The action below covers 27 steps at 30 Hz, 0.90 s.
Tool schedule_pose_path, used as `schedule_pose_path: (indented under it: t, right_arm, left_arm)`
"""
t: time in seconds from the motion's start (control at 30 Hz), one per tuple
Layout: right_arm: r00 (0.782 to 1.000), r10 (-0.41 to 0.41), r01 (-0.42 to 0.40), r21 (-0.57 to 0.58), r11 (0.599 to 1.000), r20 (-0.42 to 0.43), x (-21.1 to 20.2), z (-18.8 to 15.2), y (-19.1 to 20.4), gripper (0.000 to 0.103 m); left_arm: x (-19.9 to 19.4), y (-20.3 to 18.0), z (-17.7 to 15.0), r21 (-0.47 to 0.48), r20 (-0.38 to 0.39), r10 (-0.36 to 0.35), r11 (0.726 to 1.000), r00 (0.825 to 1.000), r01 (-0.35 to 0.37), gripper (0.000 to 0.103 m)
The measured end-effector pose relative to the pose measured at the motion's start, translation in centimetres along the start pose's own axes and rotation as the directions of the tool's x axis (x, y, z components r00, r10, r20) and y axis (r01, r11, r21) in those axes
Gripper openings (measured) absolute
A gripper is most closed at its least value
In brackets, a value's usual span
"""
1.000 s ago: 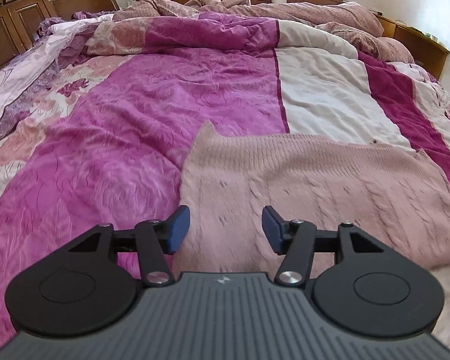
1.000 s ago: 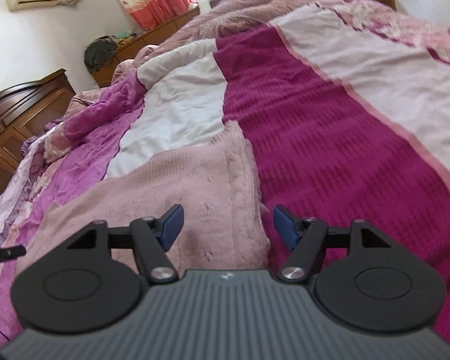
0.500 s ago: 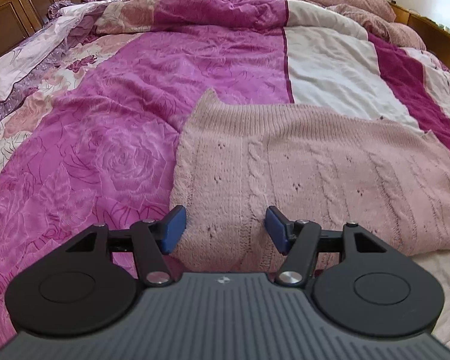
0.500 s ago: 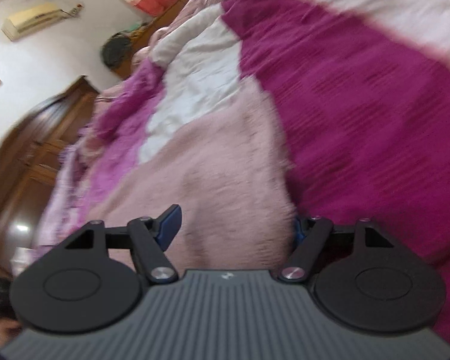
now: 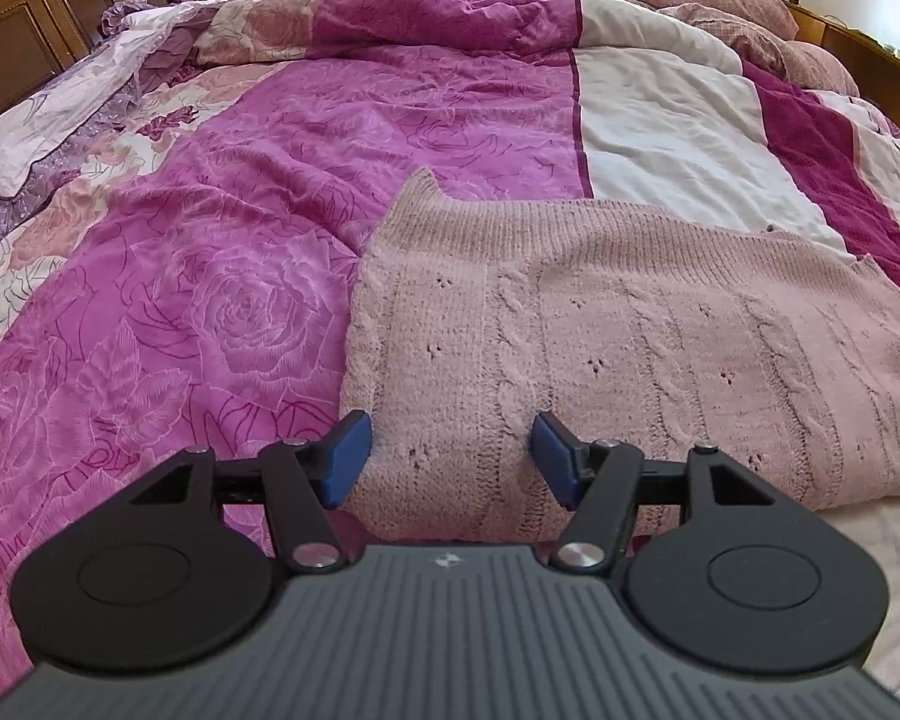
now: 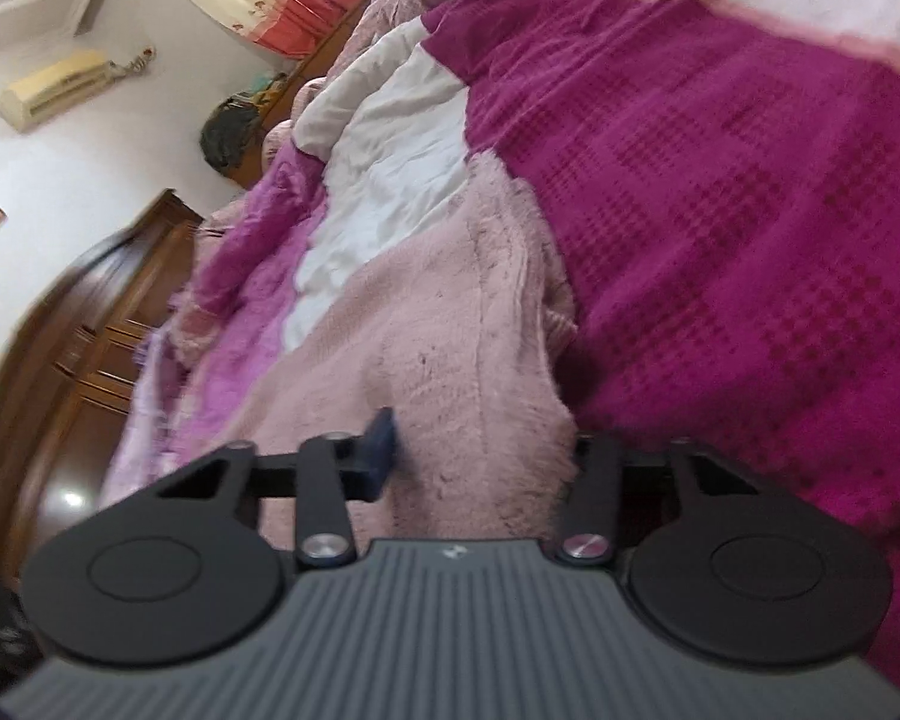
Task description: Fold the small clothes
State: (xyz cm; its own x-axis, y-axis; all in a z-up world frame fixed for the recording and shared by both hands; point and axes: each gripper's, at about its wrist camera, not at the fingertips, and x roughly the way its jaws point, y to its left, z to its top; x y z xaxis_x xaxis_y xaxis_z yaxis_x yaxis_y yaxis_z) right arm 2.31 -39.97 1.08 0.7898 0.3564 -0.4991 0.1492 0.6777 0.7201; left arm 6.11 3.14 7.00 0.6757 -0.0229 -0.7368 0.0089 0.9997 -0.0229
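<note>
A wide bed under a magenta quilt carries the pink knitted sweater, laid flat with its long axis running across in the left view. Its near edge lies directly ahead of both claws. The left claw stands released, straddling the near left corner without pressing. The right claw has just been closing with the sweater's right edge between its jaws; whether it grips yet cannot be told.
</note>
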Motion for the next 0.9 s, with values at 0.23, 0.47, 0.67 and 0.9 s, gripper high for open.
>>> schedule_pose_path:
  t: [0.23,0.47,0.67,0.9]
  right_arm:
    - [1.000,-0.001,0.001,0.010,1.000,0.003,0.4,-0.3,-0.4,0.042]
    - [1.000,0.022,-0.022,0.005,1.000,0.016,0.2,-0.6,-0.8,0.041]
    - [0.999,0.038,-0.040,0.083,0.996,0.028,-0.1,-0.3,-1.1,0.045]
    - [0.994,0.052,-0.067,0.158,0.985,0.096,-0.8,-0.5,-0.7,0.035]
  left_arm:
    - [0.1,0.0,-0.1,-0.008,-0.003,-0.004,1.000,1.000,0.004,0.067]
    - [0.0,0.0,-0.1,-0.006,-0.003,-0.001,1.000,1.000,0.001,0.067]
    - [-0.4,0.1,0.0,-0.006,-0.002,-0.001,1.000,1.000,0.001,0.067]
    - [-1.3,0.9,0.1,-0.011,-0.016,0.021,1.000,1.000,-0.021,0.067]
